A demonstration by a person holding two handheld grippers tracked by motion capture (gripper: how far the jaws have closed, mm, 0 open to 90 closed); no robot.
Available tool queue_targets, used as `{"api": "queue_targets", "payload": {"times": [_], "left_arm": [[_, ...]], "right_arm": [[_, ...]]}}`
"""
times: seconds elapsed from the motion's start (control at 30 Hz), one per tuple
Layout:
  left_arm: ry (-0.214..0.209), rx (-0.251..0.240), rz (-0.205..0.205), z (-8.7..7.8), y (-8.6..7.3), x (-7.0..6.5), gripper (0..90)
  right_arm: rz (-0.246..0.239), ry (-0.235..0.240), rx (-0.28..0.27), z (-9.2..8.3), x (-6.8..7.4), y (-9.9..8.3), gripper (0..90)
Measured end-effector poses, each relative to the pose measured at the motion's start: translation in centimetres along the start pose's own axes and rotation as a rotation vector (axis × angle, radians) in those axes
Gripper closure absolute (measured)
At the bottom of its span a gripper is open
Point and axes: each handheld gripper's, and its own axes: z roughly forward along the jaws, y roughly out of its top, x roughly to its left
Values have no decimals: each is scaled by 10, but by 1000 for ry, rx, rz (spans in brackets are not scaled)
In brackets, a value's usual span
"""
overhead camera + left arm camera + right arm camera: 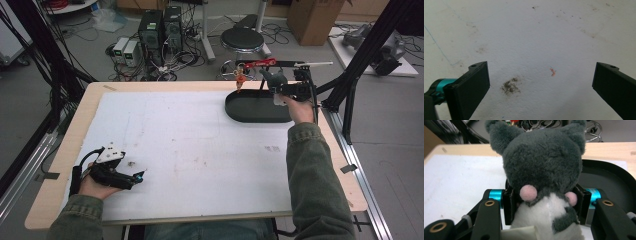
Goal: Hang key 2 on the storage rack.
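1. The left claw [141, 175] rests at about 7 o'clock on the table [70, 150], by the near left edge. Its jaws stand wide apart with nothing between them; below them the white sheet [529, 37] shows a dark smudge [510, 86] and an orange scrap [553, 72].

2. The right claw [276, 86] is at about 1 o'clock, at the far right of the table, clenched on a grey plush [544, 167]. In the right gripper view the pads press the toy from both sides just under its pink cheeks, at the neck, where the fur dents in.

3. Handling, as I judge it: the plush is light and soft, not fragile, and it gives under the pads. The fur could slide, and the head may flop. The narrow neck or the trunk is the best place to hold; an ear would stretch.

4. The black tray [250, 114] lies at 1 o'clock, an oval with a low rim. The plush hangs over its right end, lifted clear. What can be seen of the tray floor is bare.

5. A red stand [260, 64] with a small orange figure [240, 77] sits just behind the tray.
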Motion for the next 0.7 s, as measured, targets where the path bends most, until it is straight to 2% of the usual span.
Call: {"api": "queue_targets", "payload": {"times": [0.1, 0.23, 0.33, 0.6, 0.7], "left_arm": [[2, -10, -7, -1, 0, 0, 17], [0, -4, -5, 0, 0, 0, 17], [0, -1, -5, 0, 0, 0, 17], [1, 0, -5, 0, 0, 0, 17], [0, 1, -4, 0, 0, 1, 17]], "right_arm": [[16, 3, -1, 3, -2, 2, 490], [10, 6, -3, 7, -3, 6, 490], [29, 11, -4, 8, -3, 10, 489], [8, -4, -5, 14, 2, 19, 490], [24, 4, -19, 16, 4, 21, 489]]}}
